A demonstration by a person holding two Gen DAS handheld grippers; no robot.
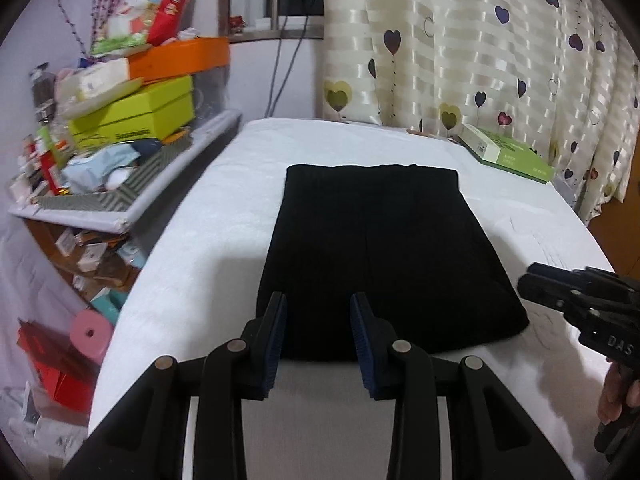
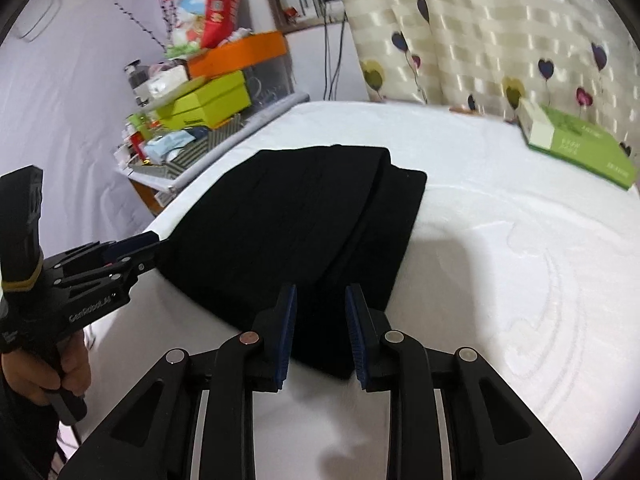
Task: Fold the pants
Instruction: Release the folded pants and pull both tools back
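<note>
Left wrist view: the black pants (image 1: pixel 380 248) lie folded into a flat rectangle on the white-covered tabletop (image 1: pixel 208 240), nearer its front edge than the curtain side. The left gripper (image 1: pixel 318 308) has its jaws spread apart, empty, over the pants' near edge. The right gripper (image 1: pixel 532 280) enters from the right beside the pants' near right corner; whether it is parted or closed cannot be told here. In the right wrist view its fingers (image 2: pixel 289 312) stand apart above the pants' near corner, holding nothing. A green box (image 1: pixel 508 154) rests at the far right corner.
</note>
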